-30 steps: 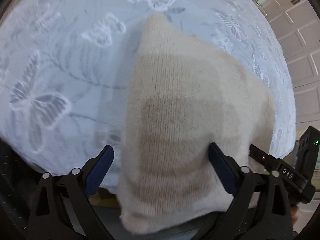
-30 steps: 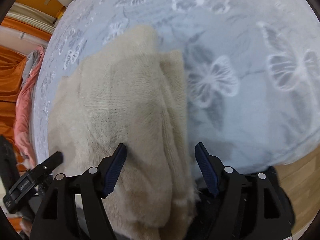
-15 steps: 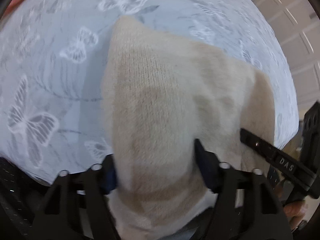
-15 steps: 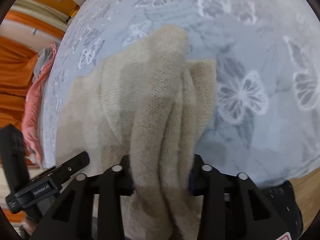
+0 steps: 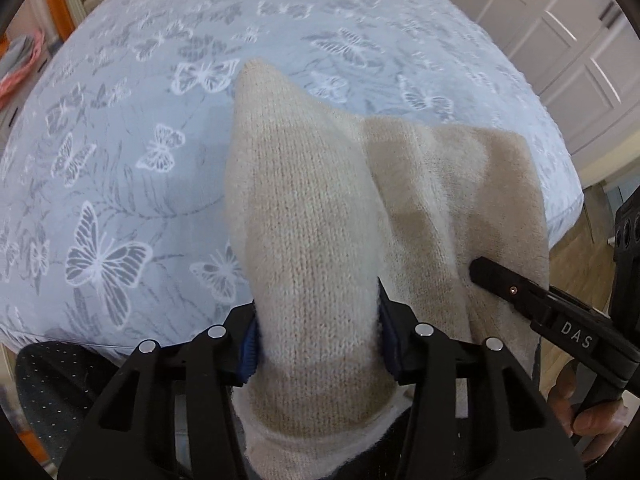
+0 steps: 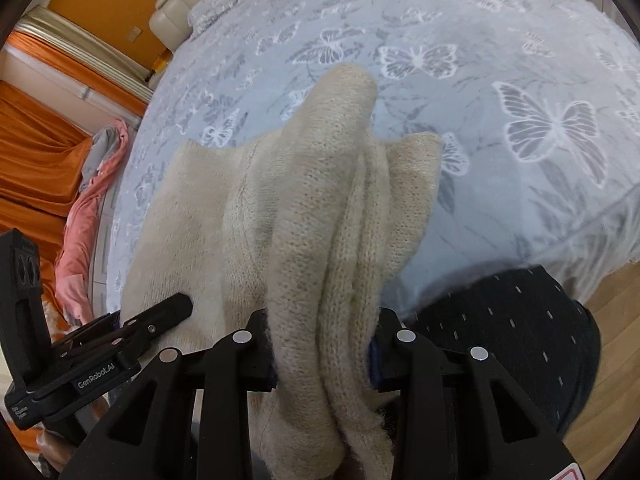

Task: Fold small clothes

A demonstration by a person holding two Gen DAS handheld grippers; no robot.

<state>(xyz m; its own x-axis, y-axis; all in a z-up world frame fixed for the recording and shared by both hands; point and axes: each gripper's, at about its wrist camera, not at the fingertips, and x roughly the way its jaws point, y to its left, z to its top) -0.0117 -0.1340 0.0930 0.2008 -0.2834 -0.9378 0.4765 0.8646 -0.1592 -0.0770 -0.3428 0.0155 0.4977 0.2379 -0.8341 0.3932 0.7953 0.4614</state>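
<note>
A cream knitted garment with faint tan stripes (image 5: 320,208) hangs between my two grippers above a bed with a butterfly-print cover (image 5: 120,160). My left gripper (image 5: 318,340) is shut on its near edge, the cloth bunched between the blue pads. In the right wrist view the same garment (image 6: 320,220) rises in thick folds, and my right gripper (image 6: 324,348) is shut on them. Each gripper shows in the other's view, the right one (image 5: 552,316) at the right, the left one (image 6: 100,360) at the lower left. The garment's far corners still touch the cover.
The bed's near edge and a dark dotted fabric (image 6: 512,332) lie below the grippers. White cupboard doors (image 5: 560,20) stand to the right. Orange curtains (image 6: 36,148) and a pink-grey cloth (image 6: 84,216) are at the left, a beige headboard (image 6: 180,4) beyond.
Both grippers were open around the garment's edge a second ago. They closed on it and have lifted it up and back, so the cloth now bunches and rises off the bed.
</note>
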